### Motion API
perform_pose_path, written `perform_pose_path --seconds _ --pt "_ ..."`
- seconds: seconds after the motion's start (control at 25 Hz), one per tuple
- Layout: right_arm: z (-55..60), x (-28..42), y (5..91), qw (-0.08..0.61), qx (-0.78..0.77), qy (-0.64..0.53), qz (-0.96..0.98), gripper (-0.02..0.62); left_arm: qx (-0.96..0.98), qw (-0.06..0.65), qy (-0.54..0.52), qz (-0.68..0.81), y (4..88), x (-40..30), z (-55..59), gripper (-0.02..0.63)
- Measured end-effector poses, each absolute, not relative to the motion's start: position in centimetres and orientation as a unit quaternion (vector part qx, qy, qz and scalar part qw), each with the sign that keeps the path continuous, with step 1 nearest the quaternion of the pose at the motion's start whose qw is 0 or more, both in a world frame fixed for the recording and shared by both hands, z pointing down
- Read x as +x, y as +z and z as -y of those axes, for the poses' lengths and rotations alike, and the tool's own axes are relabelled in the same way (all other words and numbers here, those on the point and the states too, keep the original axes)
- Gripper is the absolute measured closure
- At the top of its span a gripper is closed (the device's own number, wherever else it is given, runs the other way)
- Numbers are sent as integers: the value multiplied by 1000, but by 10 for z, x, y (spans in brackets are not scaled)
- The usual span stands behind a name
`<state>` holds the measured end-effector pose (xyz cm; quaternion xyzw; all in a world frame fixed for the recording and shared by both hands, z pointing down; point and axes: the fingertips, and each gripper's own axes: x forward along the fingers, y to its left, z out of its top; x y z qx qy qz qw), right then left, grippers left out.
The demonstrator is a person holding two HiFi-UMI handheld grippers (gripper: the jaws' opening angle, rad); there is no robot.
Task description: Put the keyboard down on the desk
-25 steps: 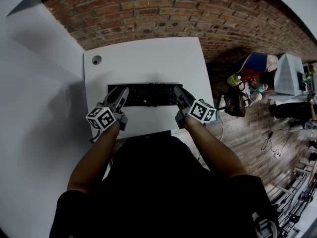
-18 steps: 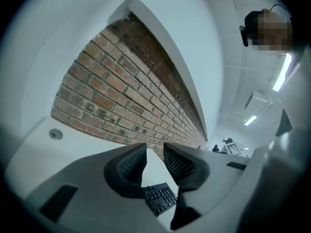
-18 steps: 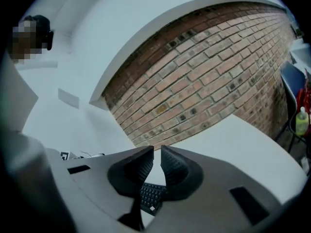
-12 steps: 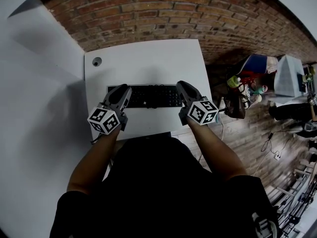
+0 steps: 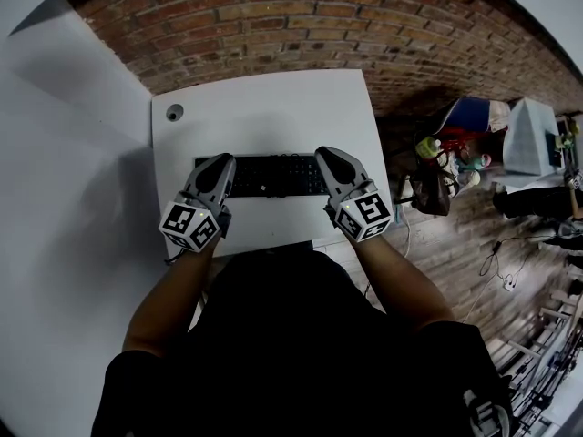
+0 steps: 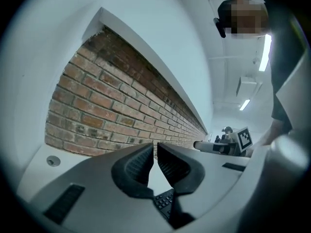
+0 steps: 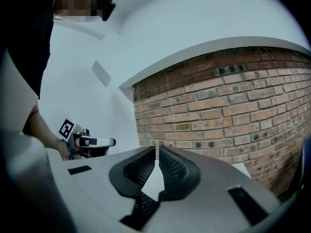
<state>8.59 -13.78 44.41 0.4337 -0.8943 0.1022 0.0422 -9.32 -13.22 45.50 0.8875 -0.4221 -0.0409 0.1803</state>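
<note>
the flat black computer keyboard (image 5: 273,175) lies on the white rectangular desk (image 5: 264,107), its long side running across in front of the person. bare white top shows beyond the keyboard's far edge and along its near edge.

the left grey hand-held gripper (image 5: 219,162) sits over the keyboard's left end. in the left gripper view its ribbed dark jaws are drawn almost together, with only a thin slit between the pads and nothing clamped there. keyboard keys (image 6: 164,202) show low down, under the slit.

the right grey hand-held gripper (image 5: 328,156) sits over the keyboard's right end in the same pose. its jaws are nearly closed on nothing, and a patch of keys (image 7: 146,205) shows beneath them.

beyond the keyboard's left end, towards the far corner of the desk top, is a small round grey grommet (image 5: 174,112). past the keyboard's far side, the desk ends at a red-brown brick wall (image 5: 301,16).
</note>
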Motion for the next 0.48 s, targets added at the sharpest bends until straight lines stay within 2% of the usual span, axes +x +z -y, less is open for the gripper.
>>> perform_pose_path --seconds 0.48 --pt "133 80 435 70 422 47 903 543 900 140 -26 412 443 -80 128 577"
